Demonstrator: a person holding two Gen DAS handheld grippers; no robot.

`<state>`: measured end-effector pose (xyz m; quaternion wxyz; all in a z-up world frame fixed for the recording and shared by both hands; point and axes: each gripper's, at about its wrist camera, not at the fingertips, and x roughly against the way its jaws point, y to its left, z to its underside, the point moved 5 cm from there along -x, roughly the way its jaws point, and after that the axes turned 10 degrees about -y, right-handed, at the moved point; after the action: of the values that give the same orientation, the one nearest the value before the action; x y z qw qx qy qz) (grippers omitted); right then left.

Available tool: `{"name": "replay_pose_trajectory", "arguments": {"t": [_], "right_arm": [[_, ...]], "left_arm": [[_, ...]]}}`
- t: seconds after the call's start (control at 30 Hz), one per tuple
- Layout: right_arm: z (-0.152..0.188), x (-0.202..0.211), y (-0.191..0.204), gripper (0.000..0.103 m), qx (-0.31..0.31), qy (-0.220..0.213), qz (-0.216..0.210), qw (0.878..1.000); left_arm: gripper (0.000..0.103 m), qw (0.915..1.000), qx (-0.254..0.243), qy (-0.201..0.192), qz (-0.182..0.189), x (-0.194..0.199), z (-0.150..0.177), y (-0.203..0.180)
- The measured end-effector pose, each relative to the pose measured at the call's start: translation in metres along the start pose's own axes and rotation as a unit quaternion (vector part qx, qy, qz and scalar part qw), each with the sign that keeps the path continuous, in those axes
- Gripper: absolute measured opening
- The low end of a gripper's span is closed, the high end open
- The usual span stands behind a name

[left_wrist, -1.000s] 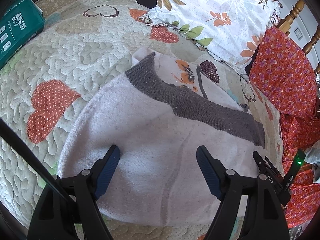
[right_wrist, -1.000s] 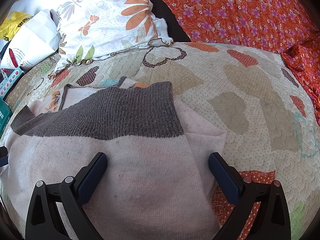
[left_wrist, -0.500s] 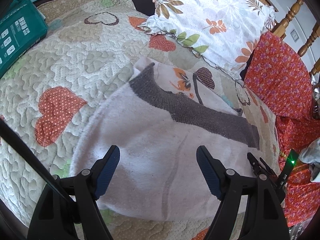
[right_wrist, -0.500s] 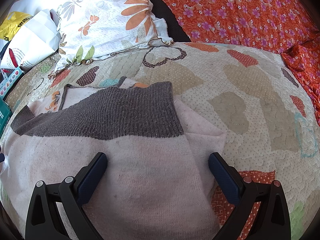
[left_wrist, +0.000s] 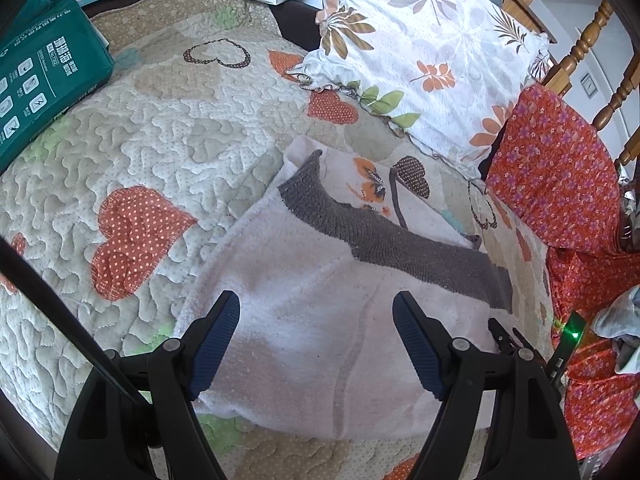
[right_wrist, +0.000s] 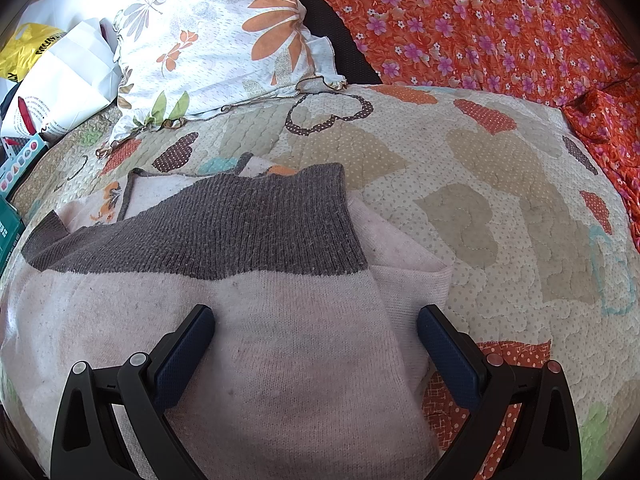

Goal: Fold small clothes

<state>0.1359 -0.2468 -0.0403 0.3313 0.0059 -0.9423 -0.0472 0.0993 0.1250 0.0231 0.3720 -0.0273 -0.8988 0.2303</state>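
Observation:
A small pale pink knit sweater [left_wrist: 304,304] with a grey ribbed band [left_wrist: 392,244] lies folded on the heart-patterned quilt [left_wrist: 168,128]. In the right wrist view the same sweater [right_wrist: 280,340] fills the lower left, its grey band [right_wrist: 240,232] across the middle. My left gripper [left_wrist: 316,336] hangs above the sweater's near part, open, nothing between its blue pads. My right gripper [right_wrist: 316,348] is also open, low over the pink fabric, its right finger by the folded side edge. Part of the right gripper [left_wrist: 516,340] shows at the left view's right edge.
A floral pillow [left_wrist: 424,60] lies behind the sweater. Orange flowered fabric [right_wrist: 500,20] covers the right side. A green package [left_wrist: 44,84] sits at the far left, a white bag [right_wrist: 68,80] beside the pillow. Wooden bed posts [left_wrist: 588,40] stand at the back right.
The left gripper has lifted and drawn back a little, so the sweater looks smaller and more quilt shows. The right gripper has stayed put. Both stay open.

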Motion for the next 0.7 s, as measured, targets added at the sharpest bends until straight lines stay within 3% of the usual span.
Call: {"name": "replay_pose_trajectory", "arguments": {"t": [0.43, 0.7], "right_arm": [[0.000, 0.000, 0.000, 0.103, 0.000, 0.000, 0.000, 1.000], [0.000, 0.000, 0.000, 0.103, 0.000, 0.000, 0.000, 1.000]], "left_arm": [[0.078, 0.9991, -0.012, -0.027, -0.030, 0.011, -0.010, 0.011], [0.078, 0.9987, -0.010, -0.040, -0.029, 0.026, -0.015, 0.024]]}}
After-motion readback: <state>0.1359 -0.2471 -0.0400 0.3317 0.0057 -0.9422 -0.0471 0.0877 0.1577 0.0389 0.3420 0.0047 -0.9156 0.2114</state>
